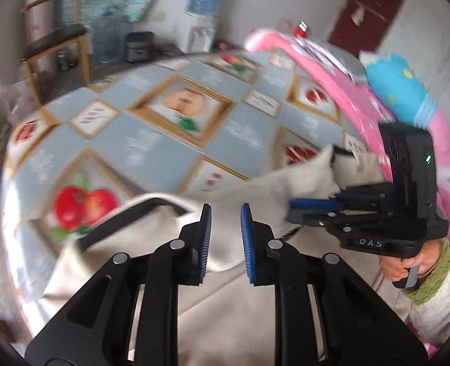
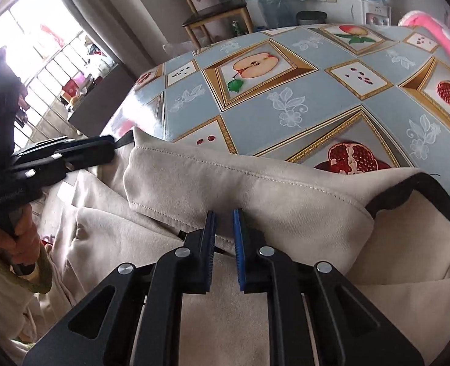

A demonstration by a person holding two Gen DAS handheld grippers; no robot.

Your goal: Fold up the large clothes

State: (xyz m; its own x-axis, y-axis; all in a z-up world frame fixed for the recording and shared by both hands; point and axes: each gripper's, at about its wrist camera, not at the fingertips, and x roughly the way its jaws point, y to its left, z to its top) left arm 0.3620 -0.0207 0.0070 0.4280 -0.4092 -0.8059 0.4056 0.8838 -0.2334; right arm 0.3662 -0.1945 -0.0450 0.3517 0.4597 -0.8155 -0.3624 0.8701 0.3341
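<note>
A large cream garment with black trim lies bunched at the near edge of the table, also in the left wrist view. My right gripper is shut on a stitched fold of it, with cloth between the blue pads. In the left wrist view the right gripper holds the cloth lifted at the right. My left gripper has a narrow gap with cream cloth between its pads. In the right wrist view the left gripper shows at the left, pinching the garment's black-trimmed edge.
The table carries a blue fruit-patterned cloth. A pink blanket and a blue item lie at its right side. A wooden chair and a water dispenser stand beyond the table. A window is at the left.
</note>
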